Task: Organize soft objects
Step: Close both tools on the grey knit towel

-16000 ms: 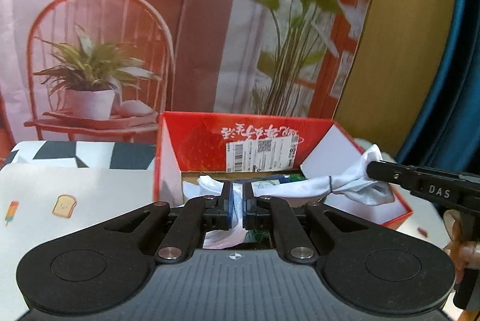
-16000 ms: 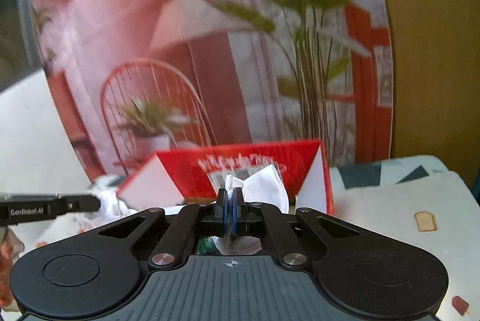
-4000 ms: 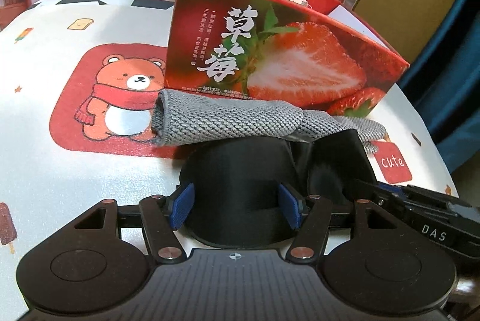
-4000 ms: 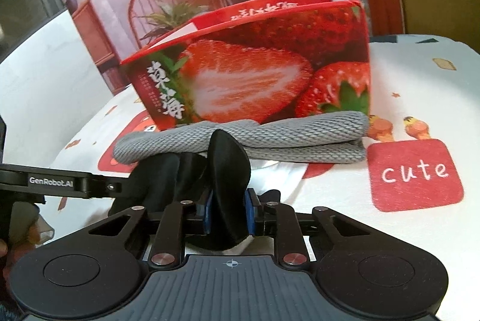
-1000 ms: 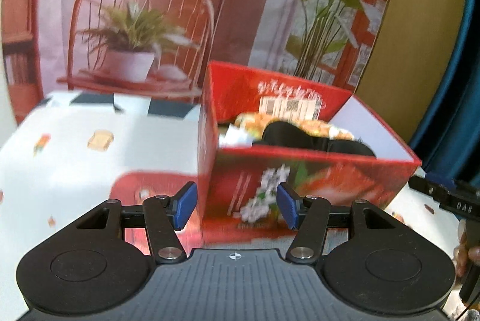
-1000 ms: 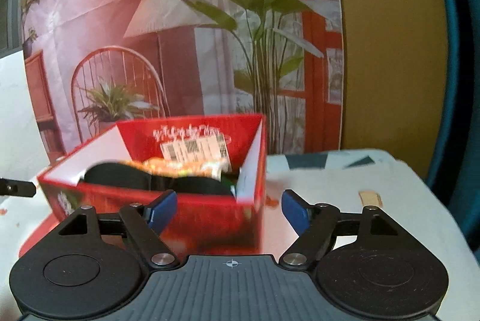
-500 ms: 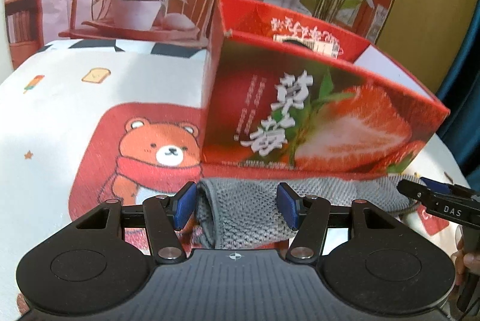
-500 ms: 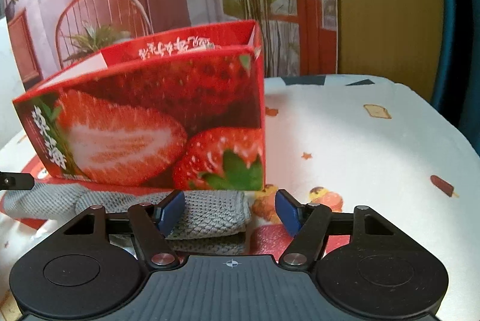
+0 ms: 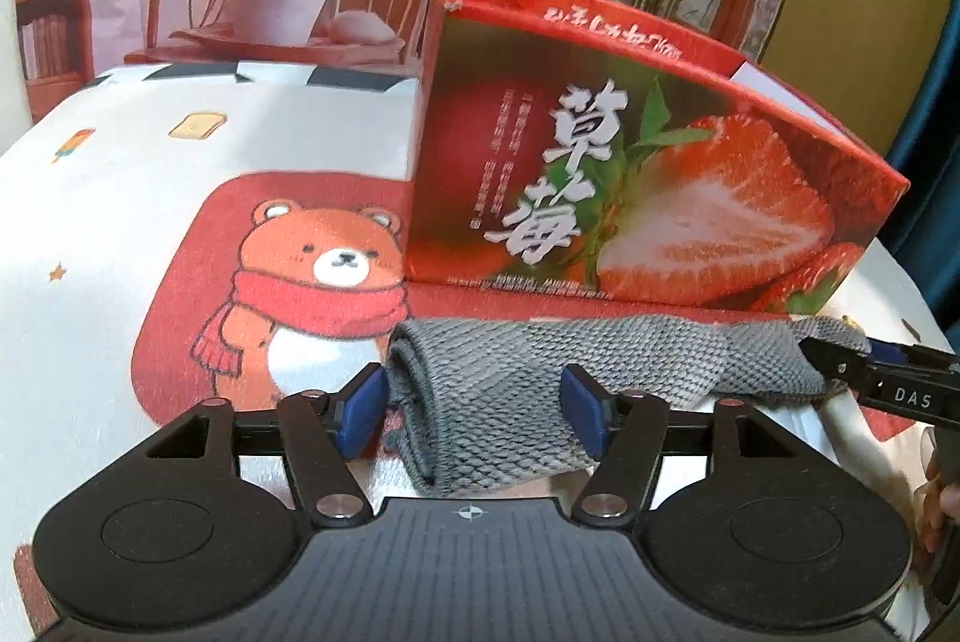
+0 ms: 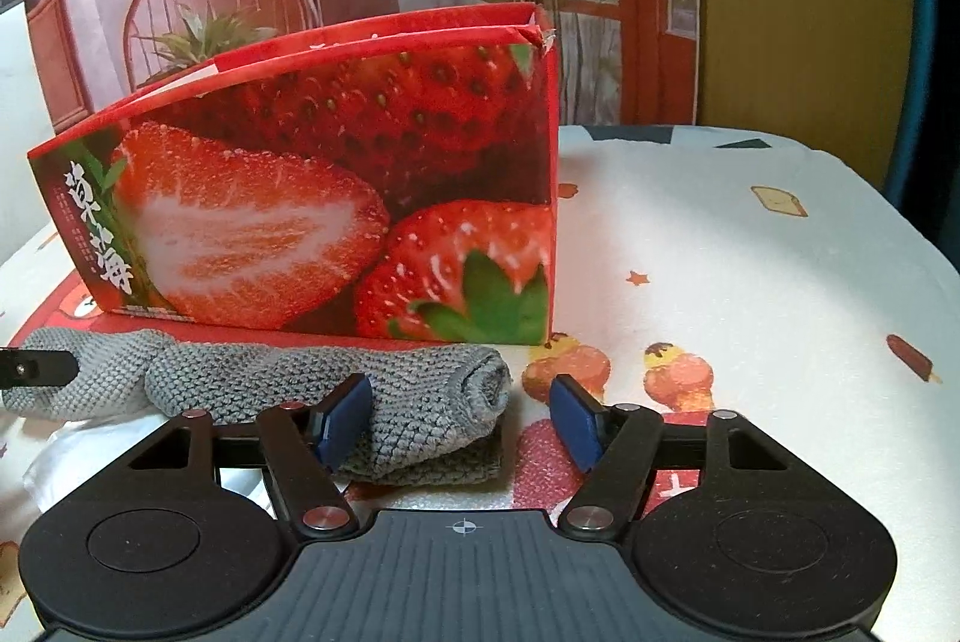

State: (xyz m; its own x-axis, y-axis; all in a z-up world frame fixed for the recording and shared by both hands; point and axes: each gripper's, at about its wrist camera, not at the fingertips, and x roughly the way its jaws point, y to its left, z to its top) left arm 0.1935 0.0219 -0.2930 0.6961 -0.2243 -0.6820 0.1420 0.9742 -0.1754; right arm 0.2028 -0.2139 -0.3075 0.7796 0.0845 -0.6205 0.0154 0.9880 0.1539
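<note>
Below the box (image 9: 630, 174) at lower centre, both grippers, left (image 9: 474, 411) opening and right (image 10: 459, 420) wide, straddle the cloth's (image 9: 540, 372) ends, apparently to lift it.

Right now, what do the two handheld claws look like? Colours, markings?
Both match: a ribbed dark-grey body with a white crosshair mark, two black round-lobed arms with silver pivot pins, blue pads. The left claw and right claw look alike. The right claw's finger, seen from the left, reads "DAS".

"草莓" on box (image 9: 600, 174); "DAS" on right tool (image 9: 912, 396)
</note>
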